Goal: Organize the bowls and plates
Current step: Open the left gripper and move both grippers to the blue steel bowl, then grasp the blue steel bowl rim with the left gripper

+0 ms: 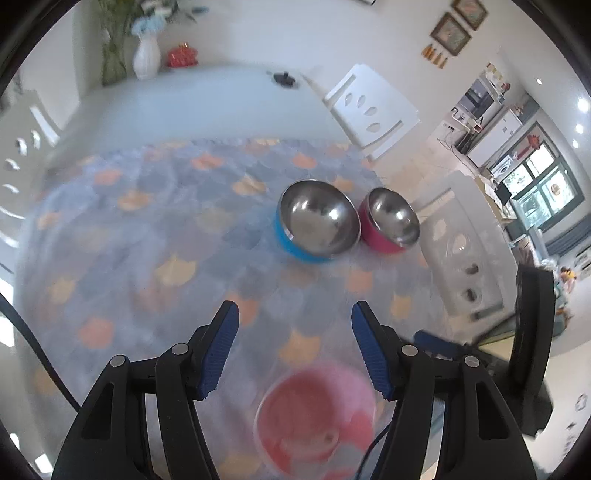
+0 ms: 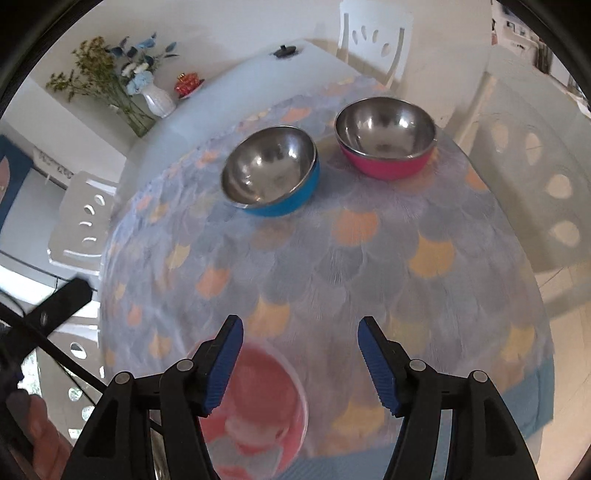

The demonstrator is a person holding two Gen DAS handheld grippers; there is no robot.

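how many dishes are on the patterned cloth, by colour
Blue-sided steel bowl: 1
Magenta-sided steel bowl: 1
Pink round dish, blurred, near the grippers: 1
Total: 3

Home, dining area. My two cameras look over table with scale-pattern cloth, white dining chairs around it. White vase with flowers and red ornament stand at far end, by wall. Framed pictures hang on wall. Further right I see open room with fridge, shelves, washing machine, big window. Steel bowls on cloth fit household.
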